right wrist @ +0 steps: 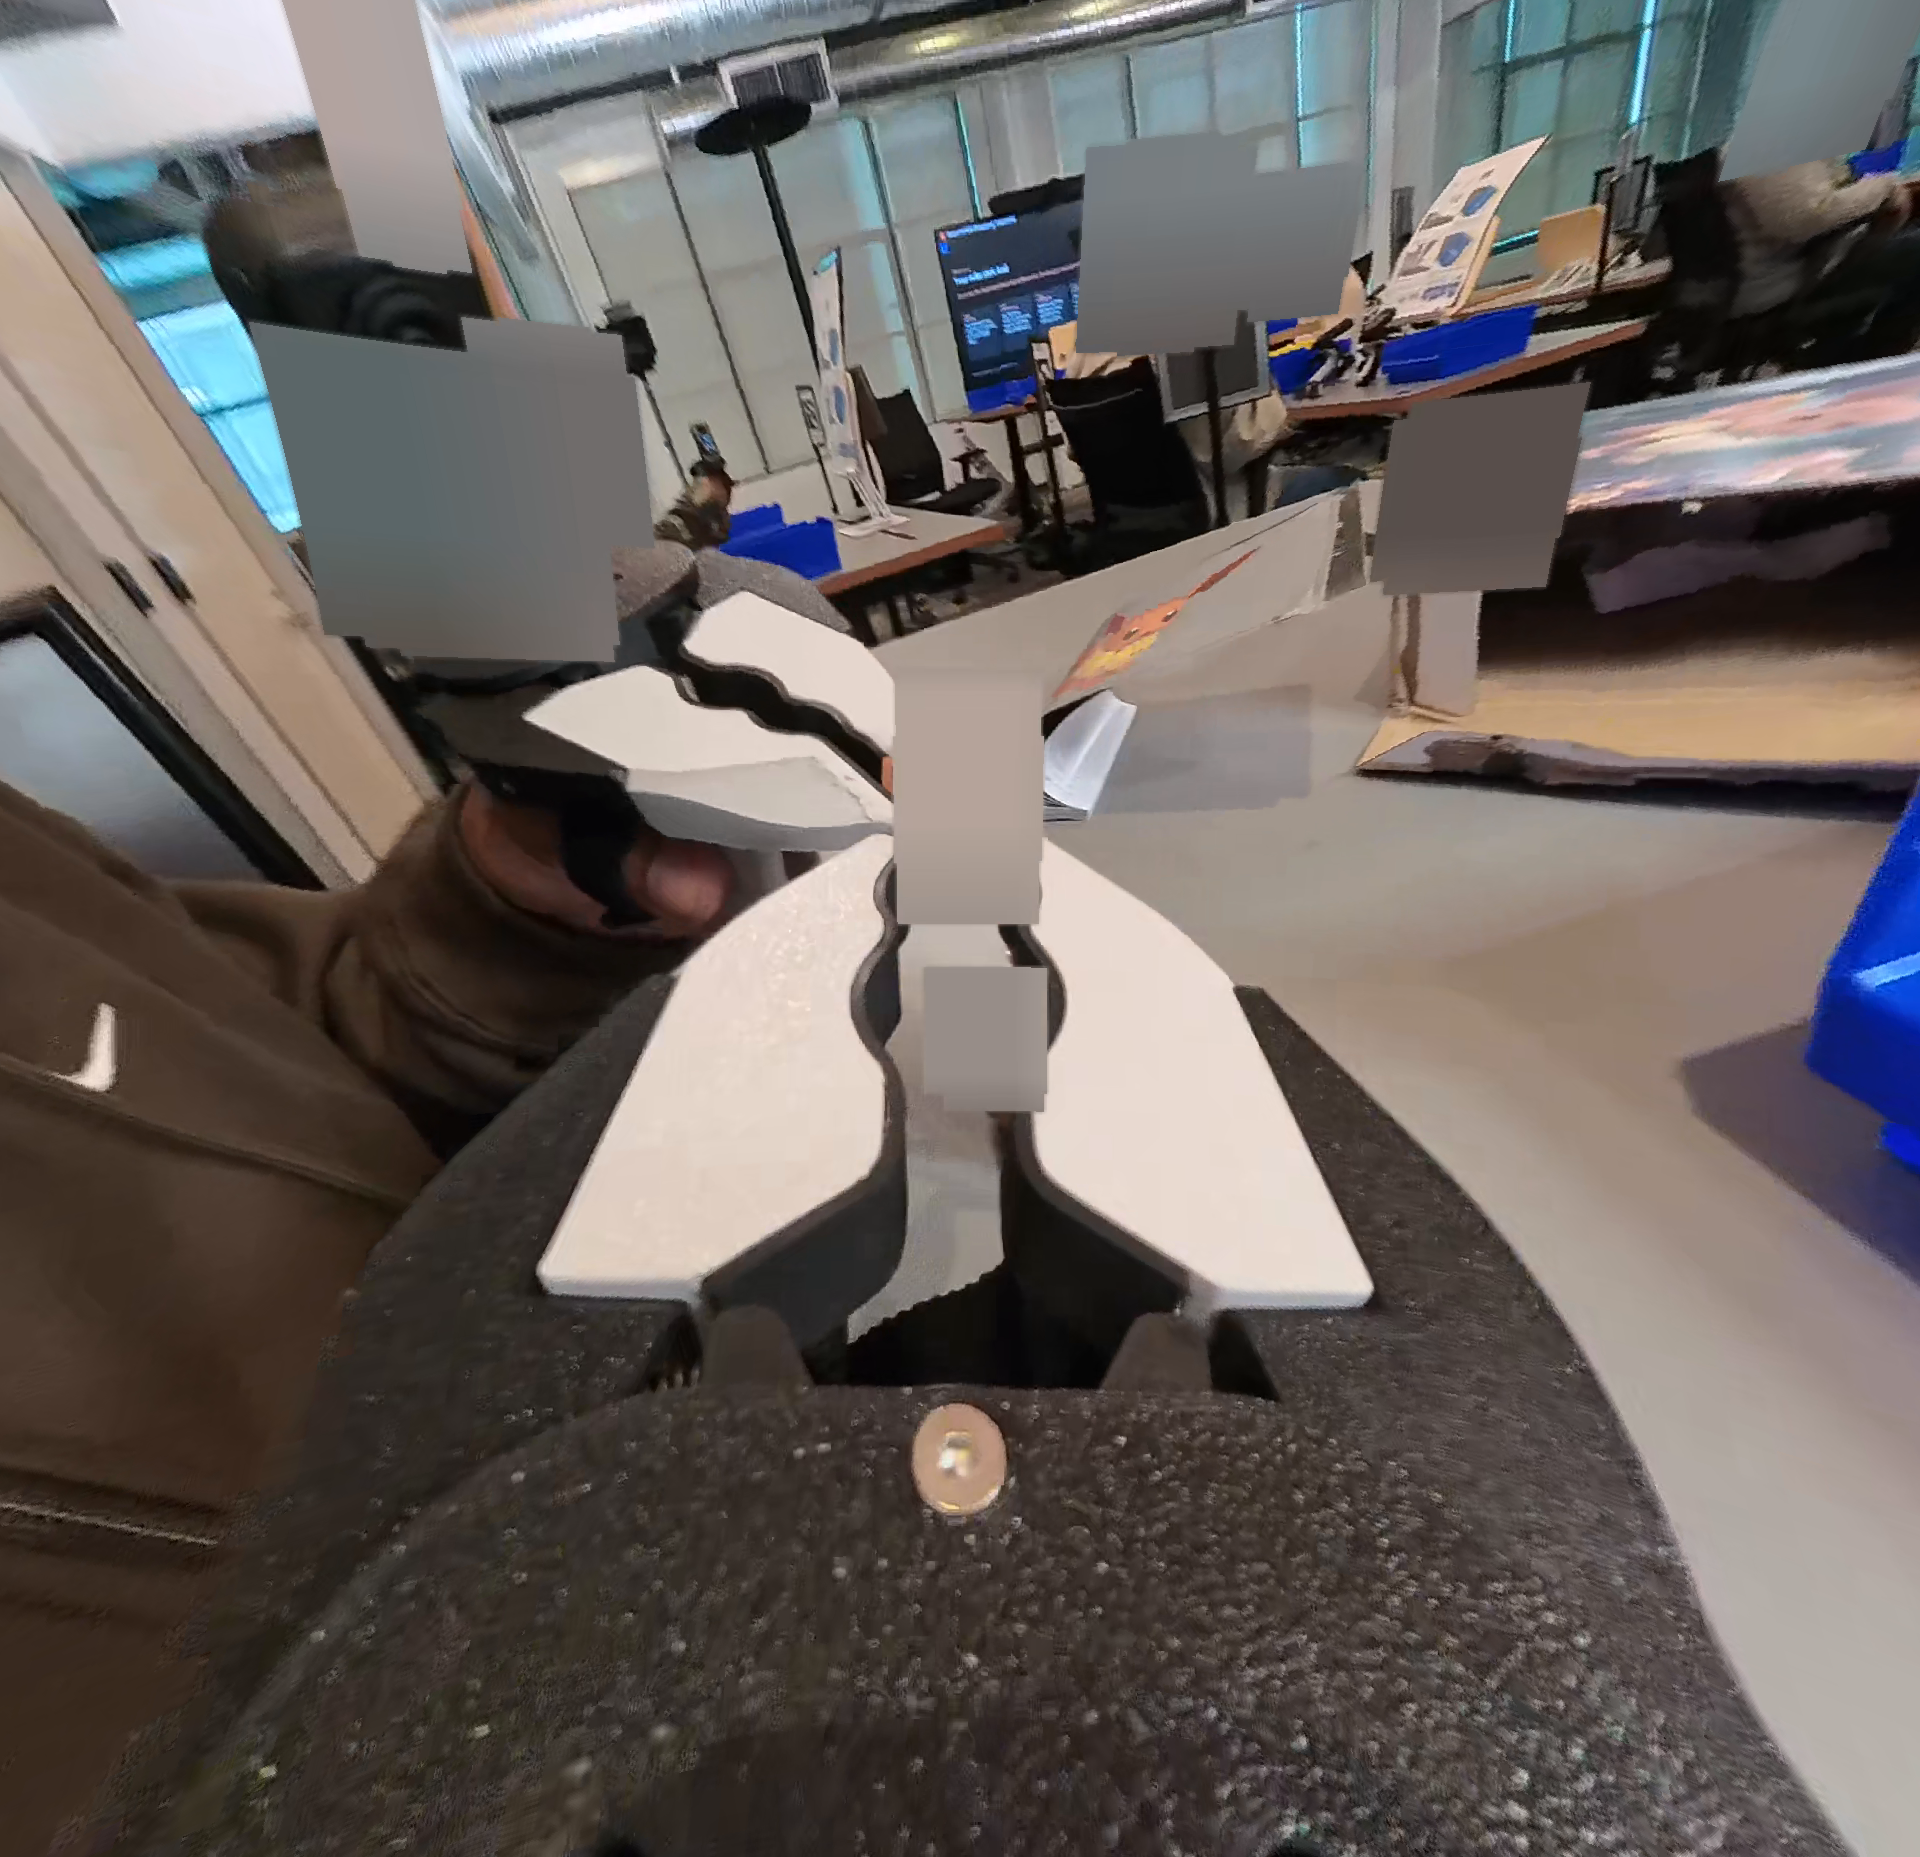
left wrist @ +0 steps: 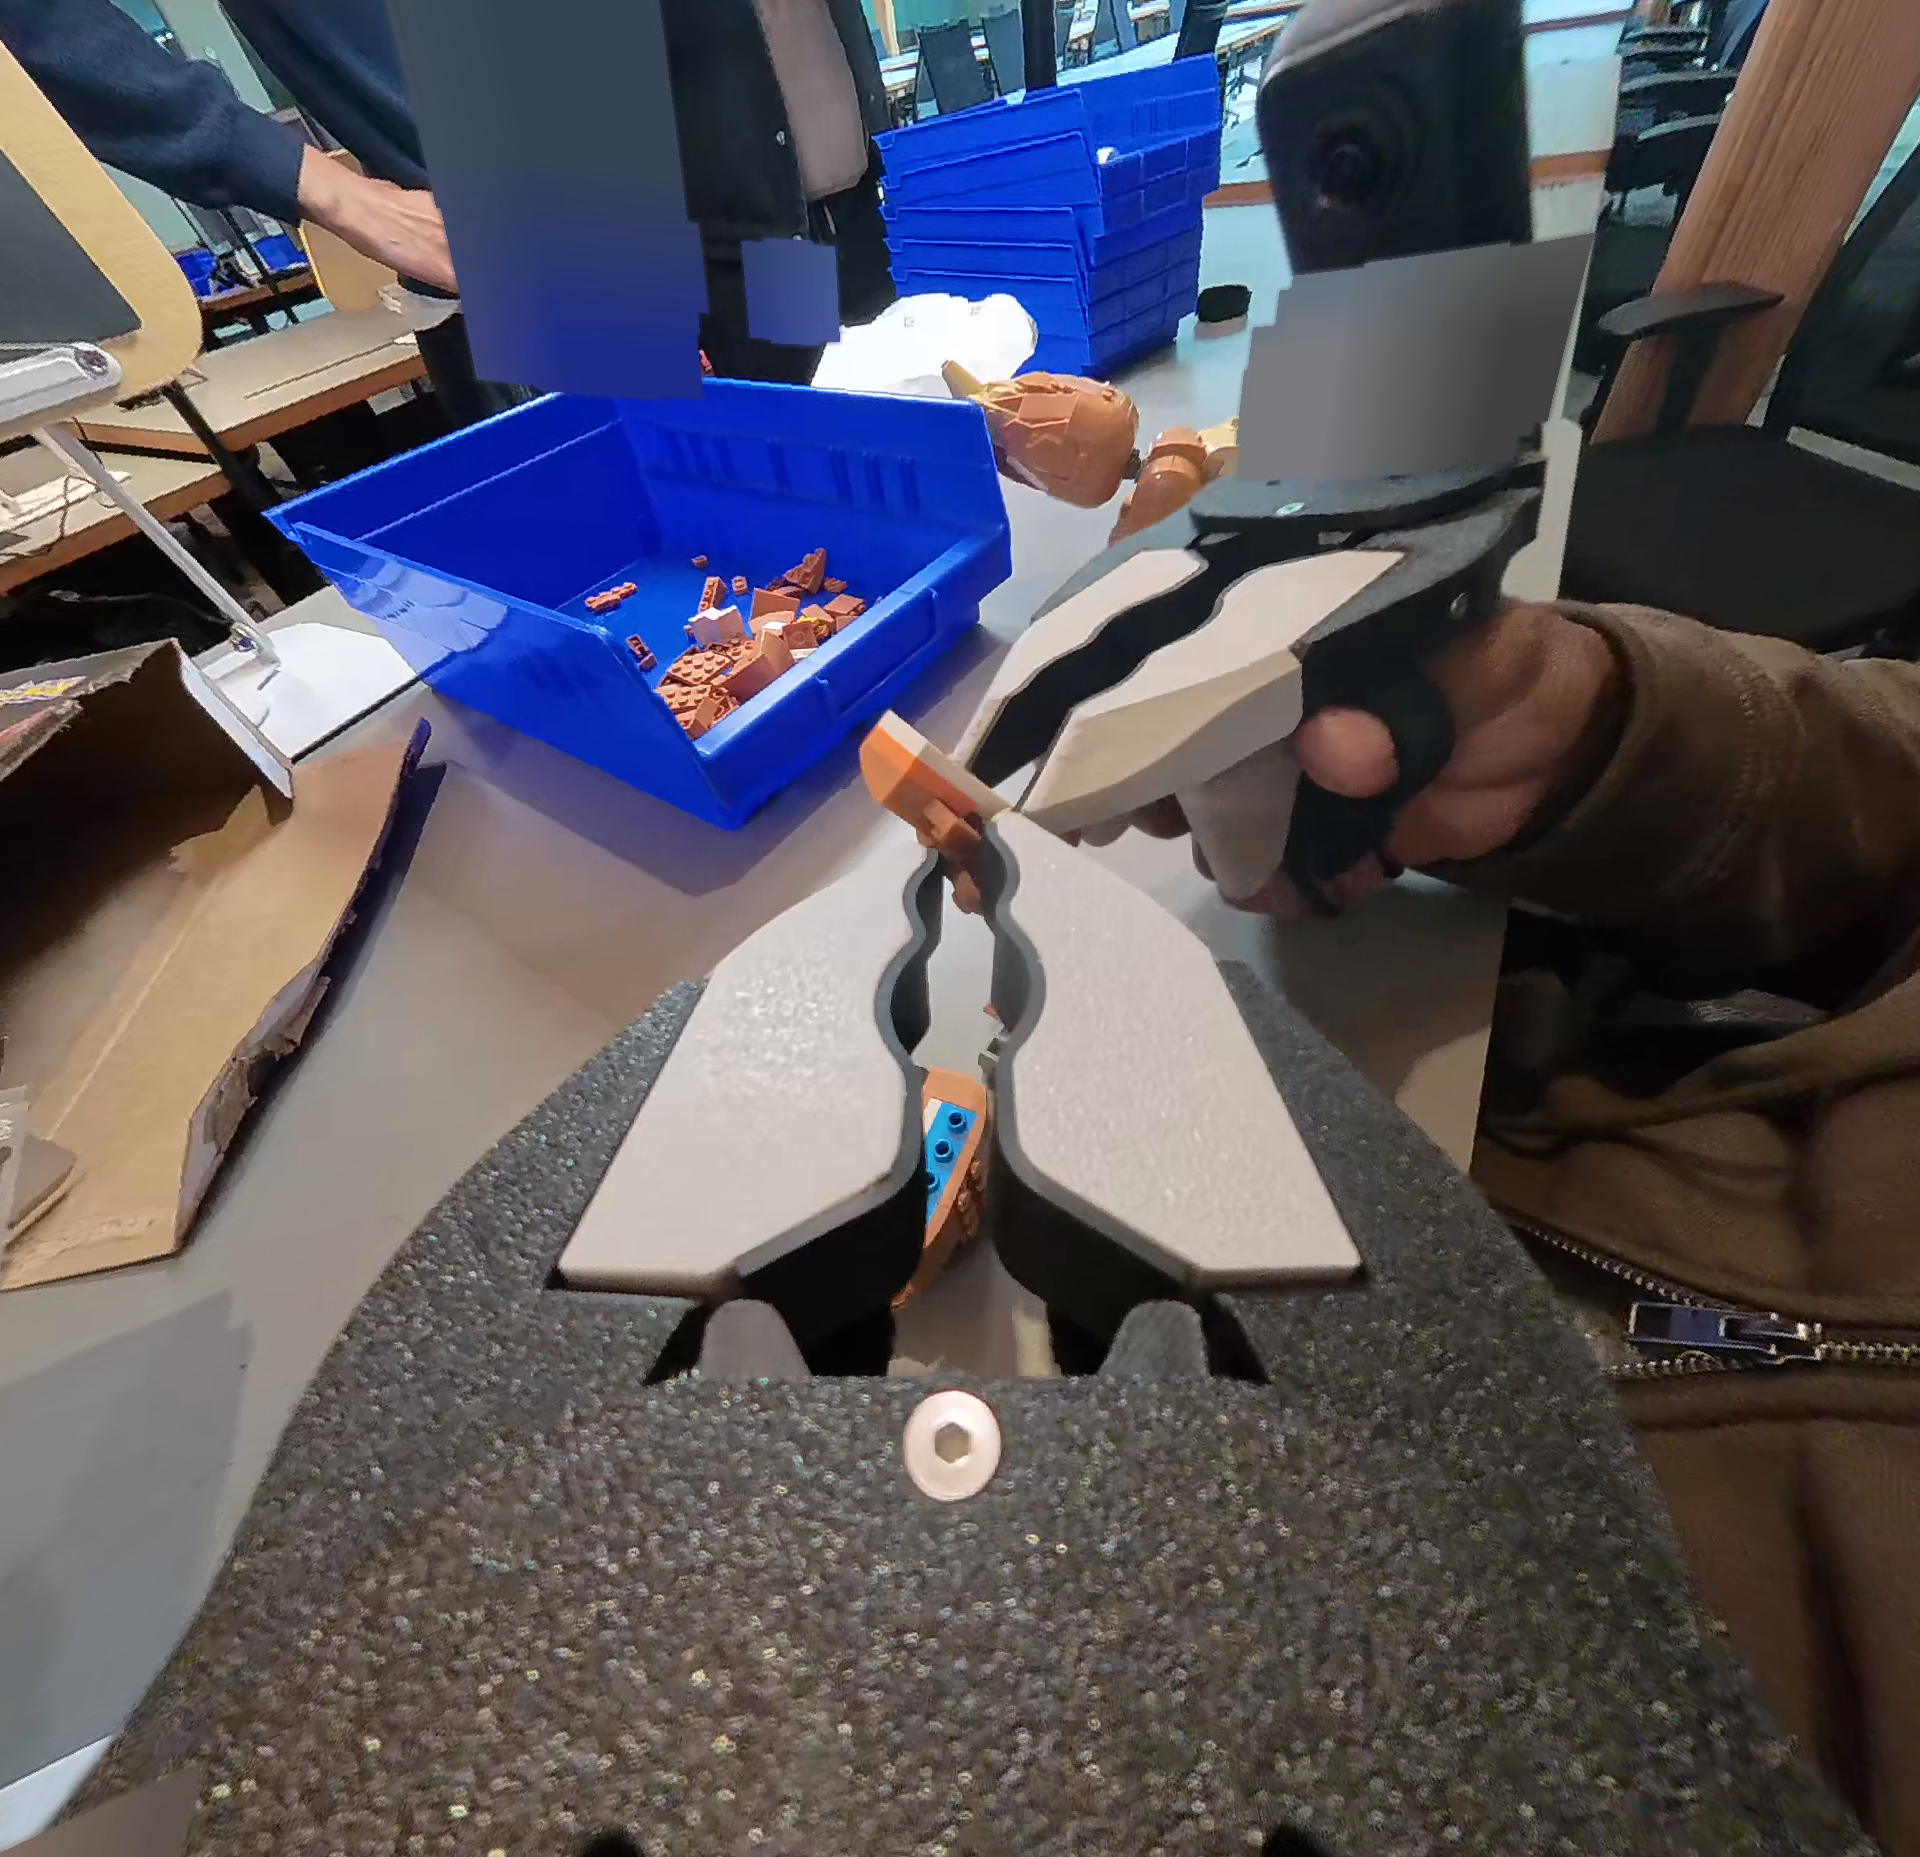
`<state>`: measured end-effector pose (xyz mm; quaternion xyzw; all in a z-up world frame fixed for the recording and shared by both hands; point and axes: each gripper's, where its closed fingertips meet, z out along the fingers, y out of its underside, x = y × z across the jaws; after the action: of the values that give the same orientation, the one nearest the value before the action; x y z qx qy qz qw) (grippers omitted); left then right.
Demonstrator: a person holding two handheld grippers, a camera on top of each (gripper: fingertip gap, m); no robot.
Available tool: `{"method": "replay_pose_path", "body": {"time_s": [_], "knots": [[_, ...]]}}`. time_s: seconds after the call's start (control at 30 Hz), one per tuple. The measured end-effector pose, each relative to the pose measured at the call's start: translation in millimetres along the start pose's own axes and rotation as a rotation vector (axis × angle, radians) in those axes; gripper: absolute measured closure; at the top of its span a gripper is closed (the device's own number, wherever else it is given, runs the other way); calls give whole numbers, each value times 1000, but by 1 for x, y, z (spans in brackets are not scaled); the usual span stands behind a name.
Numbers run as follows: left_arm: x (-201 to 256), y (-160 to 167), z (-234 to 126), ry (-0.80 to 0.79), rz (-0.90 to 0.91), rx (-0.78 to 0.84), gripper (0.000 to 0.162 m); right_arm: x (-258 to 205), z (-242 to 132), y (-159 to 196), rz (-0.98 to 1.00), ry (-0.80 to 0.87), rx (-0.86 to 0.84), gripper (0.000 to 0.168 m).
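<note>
In the left wrist view my left gripper (left wrist: 971, 857) is shut on an orange brick assembly (left wrist: 948, 1163) with a blue brick inside it, which runs up between the fingers. My right gripper (left wrist: 997, 801) comes in from the right, held by a hand in a brown sleeve. Its tips close on an orange piece with a white face (left wrist: 920, 768) at the top of the assembly. In the right wrist view my right gripper (right wrist: 966, 872) has its jaws close together; a patch hides the tips and the piece. The left gripper (right wrist: 883, 777) meets it from the left.
A blue bin (left wrist: 468, 602) with several loose orange bricks (left wrist: 748, 654) stands just behind on the grey table (left wrist: 540, 924). A brown brick figure (left wrist: 1060, 425) lies behind it, before stacked blue bins (left wrist: 1049, 207). Torn cardboard (left wrist: 177, 976) lies left. The bin's corner (right wrist: 1870, 997) shows right. The grippers are tip to tip, or close to it. Left tips and right tips are each some 30 centimeters from the brown brick figure (left wrist: 1060, 425).
</note>
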<state>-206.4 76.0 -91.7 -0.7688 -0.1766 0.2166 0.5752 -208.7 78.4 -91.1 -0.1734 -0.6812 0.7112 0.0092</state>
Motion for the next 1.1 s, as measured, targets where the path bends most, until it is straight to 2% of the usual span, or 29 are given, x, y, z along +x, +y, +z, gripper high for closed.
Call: {"method": "replay_pose_path", "body": {"time_s": [0.17, 0.2, 0.23, 0.3, 0.43, 0.73, 0.83, 0.93, 1.0, 1.1], "knots": [[-2, 3, 0, 35, -81, 18, 155, 2, 1, 2, 88, -12, 36, 154], [-2, 3, 0, 41, -100, 25, 155, 4, 1, 1, 96, 5, 43, 165], [-6, 2, -1, 30, -122, 40, 155, 5, -1, -2, 97, 5, 63, 168], [-16, 1, -2, -16, -162, 68, 155, 6, -3, -3, 73, 26, 68, 168], [-10, 2, 0, 33, -214, 85, 154, 6, 2, 1, -8, 87, 36, 168], [-14, 10, 5, 45, -287, 90, 154, 21, -2, 5, 2, 168, 6, 168], [-19, 9, 1, 45, -331, 113, 154, 37, -11, 12, -91, 287, -81, 168], [-22, 2, -8, 63, -312, 191, 154, 63, -29, 28, -228, 452, -247, 168], [-20, 1, -13, 51, -210, 215, 155, 70, -34, 47, -232, 464, -384, 168], [-16, 1, -16, -4, 35, 227, 154, 70, -33, 74, -188, 411, -543, 168]]}}
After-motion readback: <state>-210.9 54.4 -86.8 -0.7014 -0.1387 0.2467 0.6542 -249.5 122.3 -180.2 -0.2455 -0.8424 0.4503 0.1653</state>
